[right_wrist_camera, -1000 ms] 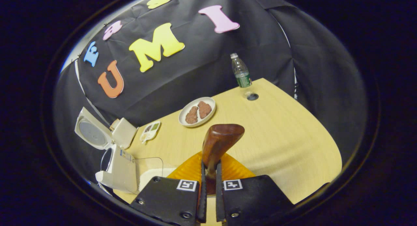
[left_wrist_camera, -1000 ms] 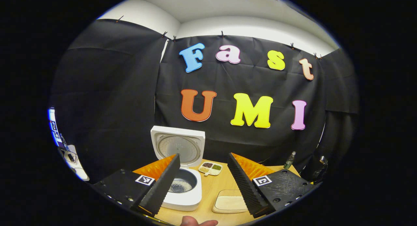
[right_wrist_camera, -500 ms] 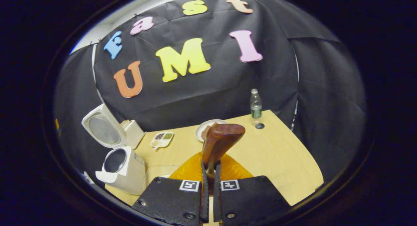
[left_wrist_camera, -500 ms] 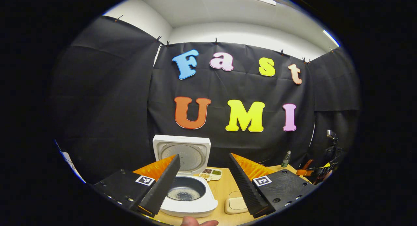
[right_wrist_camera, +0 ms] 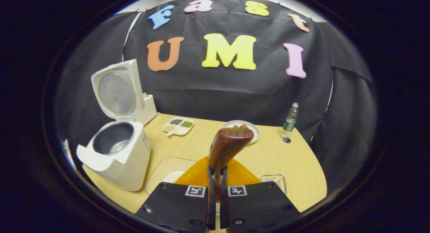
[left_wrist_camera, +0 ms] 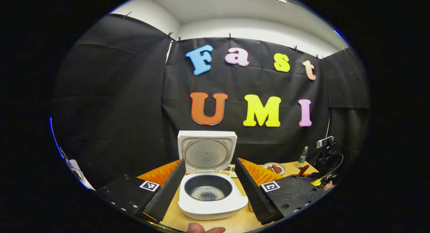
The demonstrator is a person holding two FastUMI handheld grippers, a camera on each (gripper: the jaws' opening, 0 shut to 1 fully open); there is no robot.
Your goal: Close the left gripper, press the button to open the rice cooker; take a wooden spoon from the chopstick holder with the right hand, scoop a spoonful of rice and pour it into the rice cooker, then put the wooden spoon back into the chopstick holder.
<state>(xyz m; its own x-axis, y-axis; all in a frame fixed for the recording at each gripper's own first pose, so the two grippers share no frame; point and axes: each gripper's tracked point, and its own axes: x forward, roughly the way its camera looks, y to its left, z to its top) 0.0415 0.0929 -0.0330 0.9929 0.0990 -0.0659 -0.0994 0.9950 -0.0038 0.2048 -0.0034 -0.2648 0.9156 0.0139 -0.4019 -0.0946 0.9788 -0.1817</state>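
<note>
The white rice cooker [left_wrist_camera: 213, 206] stands open with its lid [left_wrist_camera: 206, 154] upright and a little rice in the dark pot [left_wrist_camera: 207, 192]. My left gripper [left_wrist_camera: 210, 162] is open, its fingers framing the cooker from in front and above. My right gripper [right_wrist_camera: 215, 174] is shut on the handle of the brown wooden spoon [right_wrist_camera: 230, 142], whose bowl points up and forward, above the table. The cooker [right_wrist_camera: 116, 159] stands to its left. A clear dish of rice [right_wrist_camera: 168, 174] lies just ahead of the fingers. A small clear holder [right_wrist_camera: 274, 180] sits to the right.
On the wooden table [right_wrist_camera: 295, 172] lie a divided dish of grains [right_wrist_camera: 178, 125], a plate with brown food [right_wrist_camera: 252, 131] and a water bottle [right_wrist_camera: 290, 118]. A white box [right_wrist_camera: 150, 108] stands behind the cooker. A fingertip [left_wrist_camera: 205, 229] shows at the bottom edge.
The left gripper view has swung so the cooker now sits centred between the open fingers. The right gripper, still holding the spoon, has levelled and turned left toward the cooker.
</note>
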